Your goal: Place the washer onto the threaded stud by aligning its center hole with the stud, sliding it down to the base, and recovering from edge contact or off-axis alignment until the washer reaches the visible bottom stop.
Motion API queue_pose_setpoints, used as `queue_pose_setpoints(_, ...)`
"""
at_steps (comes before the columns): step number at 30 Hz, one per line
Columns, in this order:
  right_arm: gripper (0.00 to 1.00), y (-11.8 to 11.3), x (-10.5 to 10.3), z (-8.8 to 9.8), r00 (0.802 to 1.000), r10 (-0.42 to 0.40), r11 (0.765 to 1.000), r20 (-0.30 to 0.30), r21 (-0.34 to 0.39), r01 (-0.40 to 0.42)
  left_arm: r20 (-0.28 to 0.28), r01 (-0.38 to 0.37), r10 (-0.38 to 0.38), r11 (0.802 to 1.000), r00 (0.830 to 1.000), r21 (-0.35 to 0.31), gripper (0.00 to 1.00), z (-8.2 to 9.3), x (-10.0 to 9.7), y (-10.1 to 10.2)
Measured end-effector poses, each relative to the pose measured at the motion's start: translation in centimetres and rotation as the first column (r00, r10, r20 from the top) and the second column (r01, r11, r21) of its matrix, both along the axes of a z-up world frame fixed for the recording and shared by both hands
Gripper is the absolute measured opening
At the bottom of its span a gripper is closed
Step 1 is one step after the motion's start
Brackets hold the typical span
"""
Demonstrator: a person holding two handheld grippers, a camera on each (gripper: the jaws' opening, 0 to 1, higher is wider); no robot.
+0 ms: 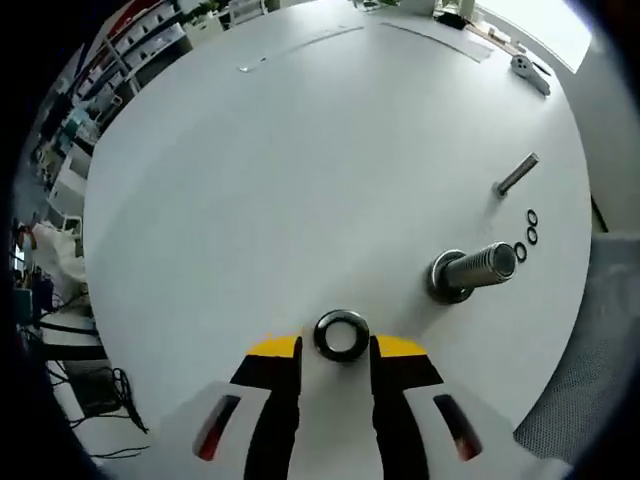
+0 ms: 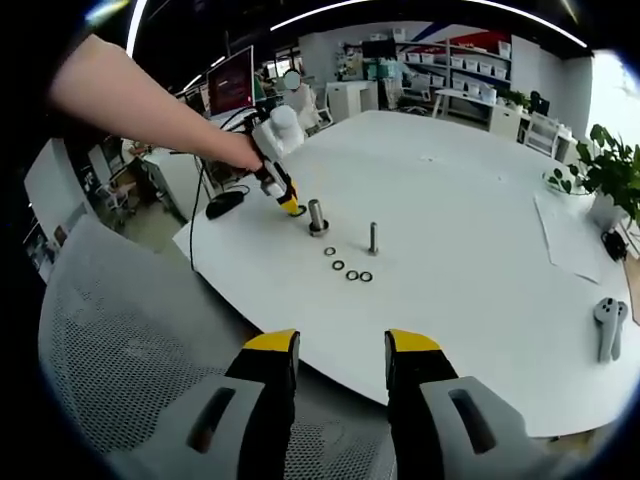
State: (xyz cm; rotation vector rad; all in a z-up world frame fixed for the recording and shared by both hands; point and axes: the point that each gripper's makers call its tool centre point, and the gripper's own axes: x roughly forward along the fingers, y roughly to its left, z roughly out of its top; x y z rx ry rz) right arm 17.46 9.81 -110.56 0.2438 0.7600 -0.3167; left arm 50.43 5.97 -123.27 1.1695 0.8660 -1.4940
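A dark metal washer sits between the yellow-tipped jaws of my left gripper, which close against its sides just above the white table. The thick threaded stud stands on its round base to the right of the washer, a short way off. In the right gripper view the left gripper, held by a person's hand, points down just left of the stud. My right gripper hangs open with nothing in it, short of the table's near edge.
A thinner bolt stands beyond the stud, with small black rings lying between them. A white controller lies at the right. A mesh chair back is under my right gripper. A potted plant stands far right.
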Motion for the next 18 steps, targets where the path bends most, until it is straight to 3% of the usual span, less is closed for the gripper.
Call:
queue_pose_setpoints(6, 0.37, 0.0, 0.0, 0.0, 1.0, -0.001, 1.0, -0.001, 0.003, 0.001, -0.004, 0.002, -0.002, 1.0, 1.0, 0.031, 0.26, -0.5, -0.4, 0.1)
queue_pose_setpoints(8, 0.37, 0.0, 0.0, -0.2, 1.0, 0.002, 1.0, -0.003, 0.004, -0.002, -0.038, -0.022, 0.023, 0.999, 0.999, 0.038, 0.23, -0.2, -1.2, 0.5)
queue_pose_setpoints(12, 0.37, 0.0, 0.0, -0.1, 1.0, 0.002, 1.0, -0.002, 0.005, -0.002, -0.034, -0.009, 0.011, 0.999, 0.999, 0.05, 0.23, -0.3, -0.5, 0.6)
queue_pose_setpoints(18, 0.37, 0.1, 0.0, -0.2, 1.0, 0.003, 1.0, -0.005, 0.007, -0.003, -0.017, 0.013, -0.012, 0.997, 1.0, 0.074, 0.21, 0.0, -1.6, 1.2)
